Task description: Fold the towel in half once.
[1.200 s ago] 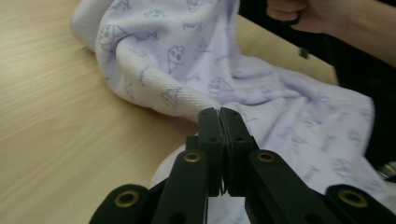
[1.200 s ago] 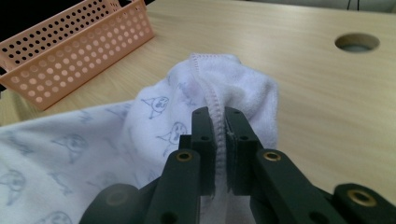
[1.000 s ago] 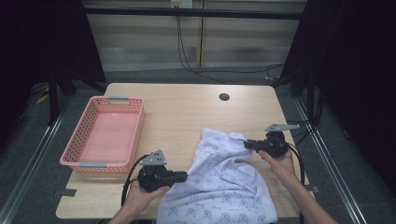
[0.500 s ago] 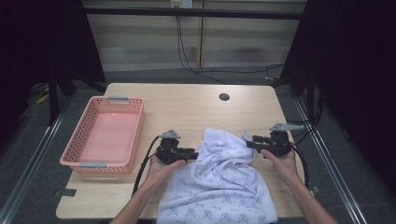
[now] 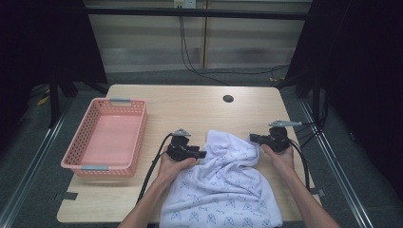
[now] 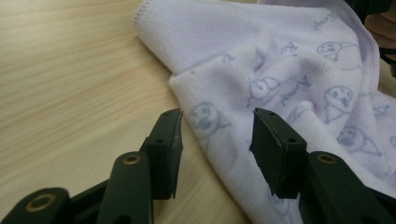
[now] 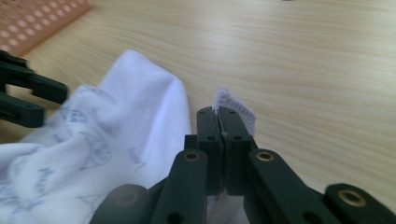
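A wooden table (image 5: pixel 190 102) is seen from above, with a dark round hole (image 5: pixel 228 99) near its far edge. Its near middle part is covered by a white towel (image 5: pixel 223 190) printed with small blue figures, rumpled and bunched at its far end and hanging over the near table edge. A pink basket (image 5: pixel 76 156) is set on the left part of the table, well apart from the towel.

The left gripper (image 5: pixel 198 154) is held at the towel's far left edge. In the left gripper view its jaws are seen standing apart, having just been opening, with a fold of the towel (image 6: pixel 261 84) lying between and ahead of them, the pads not pressed on it.

The right gripper (image 5: pixel 253 138) is held at the towel's far right corner. In the right gripper view its jaws are seen pressed together on the stitched hem (image 7: pixel 233 105) of the towel, having just been closing, and the corner is pinched just above the tabletop.
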A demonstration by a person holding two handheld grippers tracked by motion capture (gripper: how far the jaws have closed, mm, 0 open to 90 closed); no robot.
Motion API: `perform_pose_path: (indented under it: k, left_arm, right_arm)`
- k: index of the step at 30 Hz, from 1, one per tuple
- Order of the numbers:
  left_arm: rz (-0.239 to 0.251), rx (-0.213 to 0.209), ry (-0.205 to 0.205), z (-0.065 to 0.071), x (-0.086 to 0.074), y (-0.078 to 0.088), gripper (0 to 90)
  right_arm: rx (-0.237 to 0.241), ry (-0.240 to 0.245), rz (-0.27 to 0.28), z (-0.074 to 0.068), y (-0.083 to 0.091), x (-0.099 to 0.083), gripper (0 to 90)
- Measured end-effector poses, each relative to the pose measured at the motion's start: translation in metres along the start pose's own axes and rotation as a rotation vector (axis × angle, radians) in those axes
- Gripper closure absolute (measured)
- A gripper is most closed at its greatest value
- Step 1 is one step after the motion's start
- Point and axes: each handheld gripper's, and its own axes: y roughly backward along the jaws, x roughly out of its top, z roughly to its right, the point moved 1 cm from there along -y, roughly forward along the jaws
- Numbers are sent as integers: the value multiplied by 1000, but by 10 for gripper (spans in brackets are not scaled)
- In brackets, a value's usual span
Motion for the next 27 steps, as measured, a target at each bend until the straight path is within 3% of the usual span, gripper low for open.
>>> perform_pose_path:
  k: [3,6,8,10,11,14,17,19,23,27]
  left_arm:
    - [-27,23,-33,6,4,-9,559]
    - [-35,21,-48,9,5,-12,826]
    - [14,20,-57,12,9,-4,863]
    - [59,7,-57,14,18,13,866]
    - [77,13,-88,17,25,26,867]
    - [140,22,-130,26,43,57,868]
    - [194,16,-208,48,60,88,868]
    - [216,-17,-246,66,63,99,866]
    - [150,-70,-326,100,47,90,859]
    - [15,-127,-320,111,9,57,852]
  right_arm:
    - [17,-4,20,-1,8,3,890]
    - [37,-8,43,-2,16,5,890]
    - [46,-11,64,-2,21,7,890]
    - [57,-11,86,-3,26,10,890]
    - [64,-17,95,-3,29,11,890]
    - [72,-11,131,-3,36,18,890]
    - [94,-19,183,-5,44,27,890]
    - [110,-25,209,-9,50,32,890]
    - [121,-11,210,-16,60,29,890]
    - [126,-7,193,-20,70,16,890]
